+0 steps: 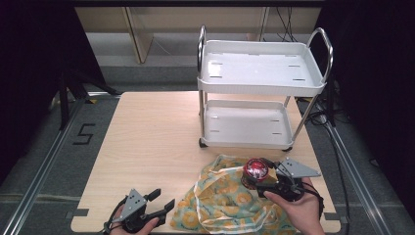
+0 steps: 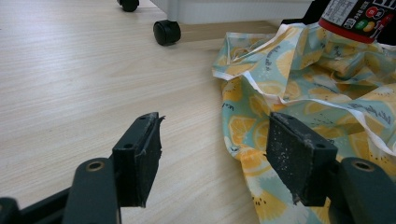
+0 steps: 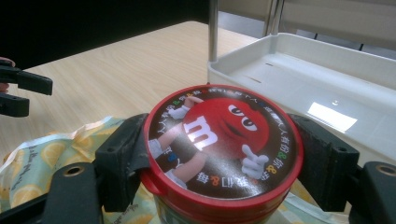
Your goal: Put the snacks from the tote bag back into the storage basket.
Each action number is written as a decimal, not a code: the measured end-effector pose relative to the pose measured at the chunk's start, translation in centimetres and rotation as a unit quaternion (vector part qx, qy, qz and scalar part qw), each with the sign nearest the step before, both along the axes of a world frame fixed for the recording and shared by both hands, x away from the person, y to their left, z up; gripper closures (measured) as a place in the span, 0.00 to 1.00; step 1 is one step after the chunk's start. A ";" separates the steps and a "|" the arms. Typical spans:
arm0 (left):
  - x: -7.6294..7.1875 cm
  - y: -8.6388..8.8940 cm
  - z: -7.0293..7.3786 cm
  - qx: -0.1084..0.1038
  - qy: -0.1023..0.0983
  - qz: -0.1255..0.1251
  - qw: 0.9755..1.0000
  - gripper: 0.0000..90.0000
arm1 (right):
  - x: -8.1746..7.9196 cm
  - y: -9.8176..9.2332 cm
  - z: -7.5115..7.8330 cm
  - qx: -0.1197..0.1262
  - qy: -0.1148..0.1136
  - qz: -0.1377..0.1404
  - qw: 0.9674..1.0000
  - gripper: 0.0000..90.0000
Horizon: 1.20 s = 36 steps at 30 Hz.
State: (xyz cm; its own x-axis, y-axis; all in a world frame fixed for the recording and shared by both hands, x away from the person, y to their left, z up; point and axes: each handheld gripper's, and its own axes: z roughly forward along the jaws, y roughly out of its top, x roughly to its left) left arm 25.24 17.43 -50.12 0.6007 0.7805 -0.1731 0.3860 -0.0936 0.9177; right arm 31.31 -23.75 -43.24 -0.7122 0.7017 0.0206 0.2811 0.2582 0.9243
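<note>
On the wooden table (image 1: 147, 147), near its front edge, the right gripper (image 1: 268, 180) pinches the red-lidded can (image 1: 254, 172) above the lemon-print bag (image 1: 220, 200); lift it straight, while the left gripper (image 1: 159, 203) rests spread apart.

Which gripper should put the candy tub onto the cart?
Right. The right gripper is already clamped around the red-lidded candy tub, and the white cart stands just ahead of it. The left gripper is open, empty, near the table edge beside the lemon-print bag.
</note>
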 end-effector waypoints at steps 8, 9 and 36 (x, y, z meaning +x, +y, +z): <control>-0.1 -0.1 0.0 -0.004 0.003 0.004 1.000 0.39 | -0.1 0.1 0.2 0.004 0.019 -0.002 1.000 0.30; 0.0 0.0 0.0 -0.001 -0.001 0.001 1.000 0.39 | 0.2 0.1 0.3 0.001 0.004 0.001 1.000 0.30; 0.2 0.2 0.2 0.016 -0.020 -0.004 1.000 0.39 | 1.3 1.0 1.5 0.013 -0.007 0.000 1.000 0.30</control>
